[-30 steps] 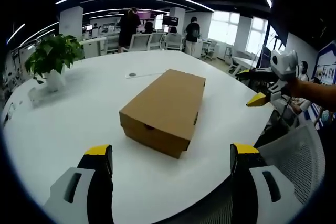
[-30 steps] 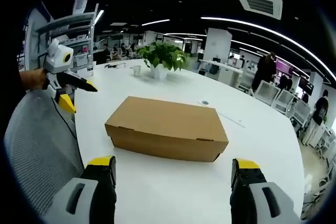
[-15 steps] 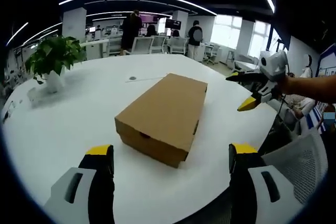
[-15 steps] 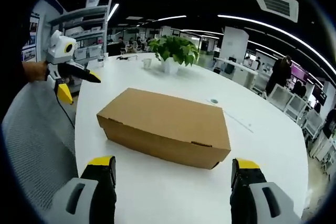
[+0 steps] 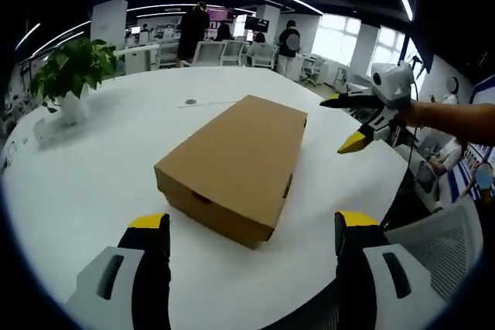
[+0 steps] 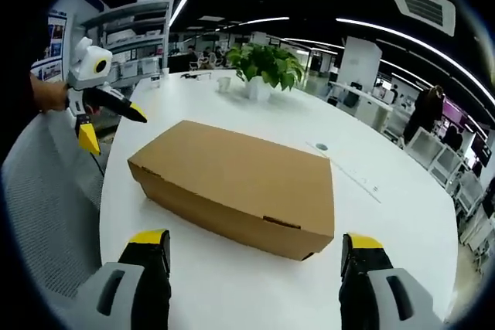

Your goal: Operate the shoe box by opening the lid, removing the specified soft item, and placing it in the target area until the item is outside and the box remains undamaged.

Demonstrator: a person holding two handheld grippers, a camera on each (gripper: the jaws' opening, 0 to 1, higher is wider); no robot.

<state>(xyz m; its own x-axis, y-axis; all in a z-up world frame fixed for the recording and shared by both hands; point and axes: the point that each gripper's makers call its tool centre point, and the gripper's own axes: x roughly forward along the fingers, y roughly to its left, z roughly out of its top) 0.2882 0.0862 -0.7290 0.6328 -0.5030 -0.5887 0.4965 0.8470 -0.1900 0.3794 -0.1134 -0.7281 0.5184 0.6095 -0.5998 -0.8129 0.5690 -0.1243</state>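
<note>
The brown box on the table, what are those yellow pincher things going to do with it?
A person holds a grabbing tool in each hand, near a closed cardboard box on a big white table. The left tool and the right tool are both open and hold nothing. Neither touches the box, and its lid is shut, so nothing has come out yet. A potted plant stands further back on the table.

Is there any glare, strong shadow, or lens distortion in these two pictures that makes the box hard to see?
Left gripper view: the shoe box is sharp and evenly lit, with a soft shadow at its base; the table edge bends from the fisheye. Right gripper view: the box is equally clear, ceiling light strips curve, and the table is bright without hiding anything.
</note>
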